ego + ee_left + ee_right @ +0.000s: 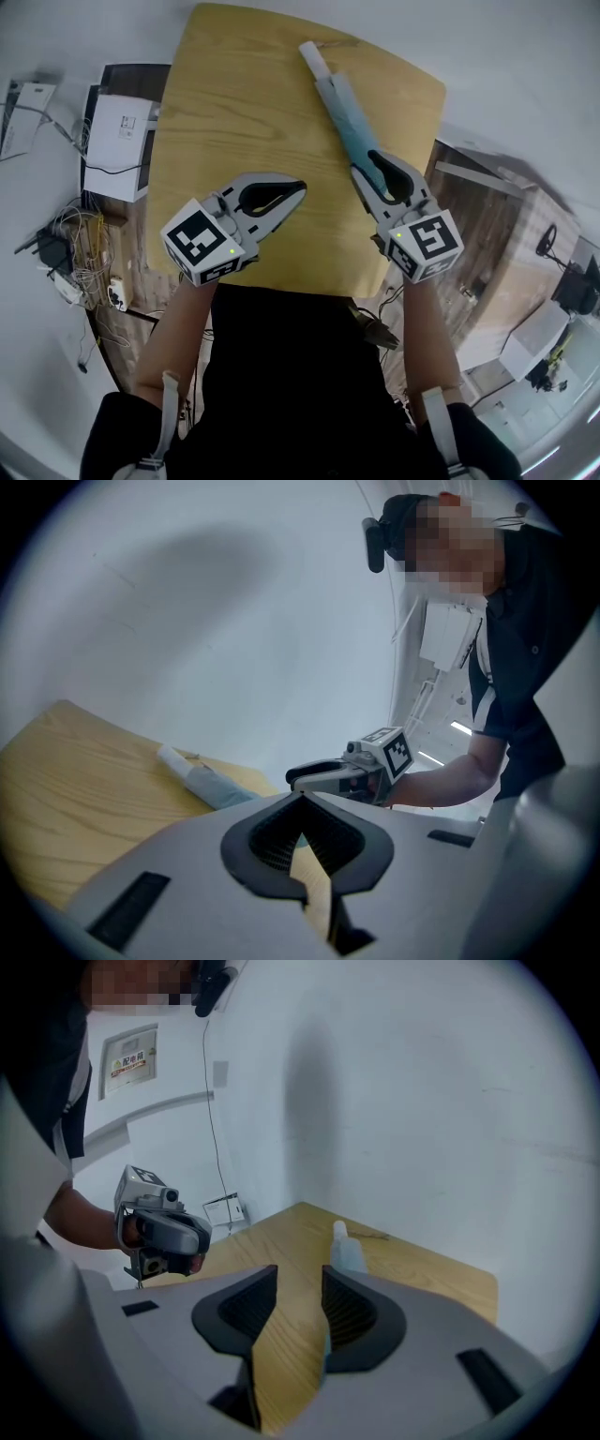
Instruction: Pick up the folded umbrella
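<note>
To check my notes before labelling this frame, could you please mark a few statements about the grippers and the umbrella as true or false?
1. The folded umbrella lies on the wooden table. True.
2. The right gripper is clamped on the umbrella. False: its jaws stand apart, gripping nothing.
3. The left gripper is shut and empty. True.
4. The left gripper is nearer the umbrella than the right. False: the right gripper is at the umbrella's near end; the left is off to the side.
</note>
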Motion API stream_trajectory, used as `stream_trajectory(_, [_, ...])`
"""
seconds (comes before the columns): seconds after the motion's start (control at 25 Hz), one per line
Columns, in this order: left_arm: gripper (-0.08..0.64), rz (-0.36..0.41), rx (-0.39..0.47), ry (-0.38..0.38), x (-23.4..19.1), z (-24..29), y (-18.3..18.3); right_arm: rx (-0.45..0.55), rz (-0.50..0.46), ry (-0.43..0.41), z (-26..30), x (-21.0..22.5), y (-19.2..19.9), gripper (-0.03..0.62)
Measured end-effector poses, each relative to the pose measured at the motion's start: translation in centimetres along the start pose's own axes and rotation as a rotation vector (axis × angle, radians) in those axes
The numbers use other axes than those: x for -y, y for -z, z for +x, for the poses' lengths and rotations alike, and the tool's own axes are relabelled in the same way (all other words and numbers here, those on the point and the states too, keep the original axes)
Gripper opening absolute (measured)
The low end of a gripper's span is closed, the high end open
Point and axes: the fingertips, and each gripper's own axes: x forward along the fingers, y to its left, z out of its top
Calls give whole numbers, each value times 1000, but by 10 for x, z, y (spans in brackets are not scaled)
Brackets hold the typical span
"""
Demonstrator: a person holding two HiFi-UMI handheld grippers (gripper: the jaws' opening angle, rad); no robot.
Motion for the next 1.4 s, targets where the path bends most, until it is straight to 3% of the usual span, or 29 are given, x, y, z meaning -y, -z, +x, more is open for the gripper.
stream_trajectory(0.24, [11, 6, -2, 23, 0, 21, -6, -26, -7, 10, 12, 29, 8, 248])
stream_trajectory(0.56, [11, -13, -28, 19, -10, 31, 8, -216, 32, 5, 57, 53, 42, 371])
stream_trajectory(0.72, [11, -23, -40, 19, -12, 32, 12, -343, 38, -7, 67, 56, 67, 374])
stream_trajectory(0.96, [11, -13, -24, 26, -19, 34, 7, -436, 28, 36, 70, 63, 88, 371])
stream_trajectory(1.24, [11, -10, -40, 43, -18, 35, 15, -516, 53, 100, 76, 71, 106, 368])
stream_trajectory(1.4, [11, -13, -38, 42, -17, 36, 13, -507, 78, 110, 74, 75, 105, 313])
